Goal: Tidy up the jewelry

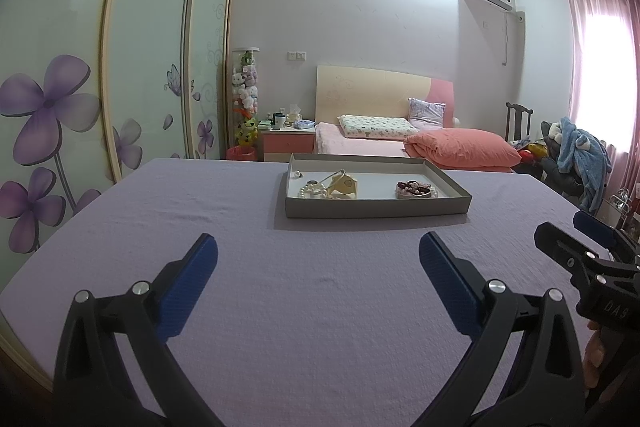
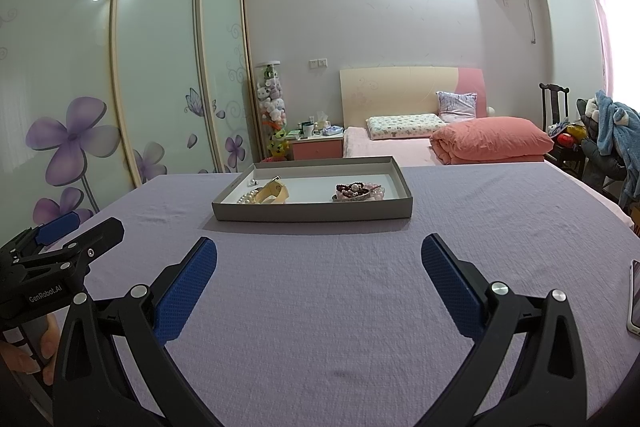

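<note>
Both the left hand-held gripper (image 1: 318,259) and the right hand-held gripper (image 2: 319,261) are held spread wide and empty above the surface (image 1: 200,227), with the tray (image 1: 376,207) of jewelry well ahead of them: pearls (image 1: 311,191) and a beige piece on its left, a dark beaded pile (image 1: 414,189) on its right. Tangled strands could be dragged out together, or the light tray pushed, if the pieces are pinched carelessly over its raised wall. Open cloth is left all around the tray, though a phone (image 2: 635,297) lies at the right edge.
</note>
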`<state>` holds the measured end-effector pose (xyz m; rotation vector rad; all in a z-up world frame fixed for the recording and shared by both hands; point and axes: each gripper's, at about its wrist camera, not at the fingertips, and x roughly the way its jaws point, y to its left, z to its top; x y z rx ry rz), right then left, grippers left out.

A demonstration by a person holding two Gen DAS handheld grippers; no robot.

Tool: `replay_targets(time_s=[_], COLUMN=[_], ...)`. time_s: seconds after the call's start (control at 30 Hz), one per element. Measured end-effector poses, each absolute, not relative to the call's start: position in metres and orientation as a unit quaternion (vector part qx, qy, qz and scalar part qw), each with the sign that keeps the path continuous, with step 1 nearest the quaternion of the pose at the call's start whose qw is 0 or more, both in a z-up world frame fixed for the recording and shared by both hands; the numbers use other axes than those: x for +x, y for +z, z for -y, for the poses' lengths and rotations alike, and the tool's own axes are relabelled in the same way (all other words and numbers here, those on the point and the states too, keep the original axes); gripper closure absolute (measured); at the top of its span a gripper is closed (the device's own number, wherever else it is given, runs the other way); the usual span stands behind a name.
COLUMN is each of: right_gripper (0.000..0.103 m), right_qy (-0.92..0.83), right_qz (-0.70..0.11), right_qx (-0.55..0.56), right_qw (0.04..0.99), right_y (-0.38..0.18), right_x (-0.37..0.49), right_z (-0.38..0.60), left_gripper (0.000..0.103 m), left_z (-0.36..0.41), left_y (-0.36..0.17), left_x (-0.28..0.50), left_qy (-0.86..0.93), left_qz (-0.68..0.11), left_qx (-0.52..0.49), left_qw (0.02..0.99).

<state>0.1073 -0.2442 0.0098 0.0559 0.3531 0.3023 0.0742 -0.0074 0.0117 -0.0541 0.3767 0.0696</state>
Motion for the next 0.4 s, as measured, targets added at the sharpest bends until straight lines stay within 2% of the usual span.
replay_targets(time_s=[0.4], right_gripper=[0.002], right_qy=[0.15], right_qz=[-0.174], right_qx=[0.028], right_qw=[0.973], right_y=[0.0113], right_x=[0.1076], right_z=[0.2449], left_gripper=[0.004], left_z=[0.0027], left_y=[0.0115], left_x=[0.0761], left_qy=[0.031], left_qz=[-0.19], left_qx=[-0.032], left_qw=[0.981])
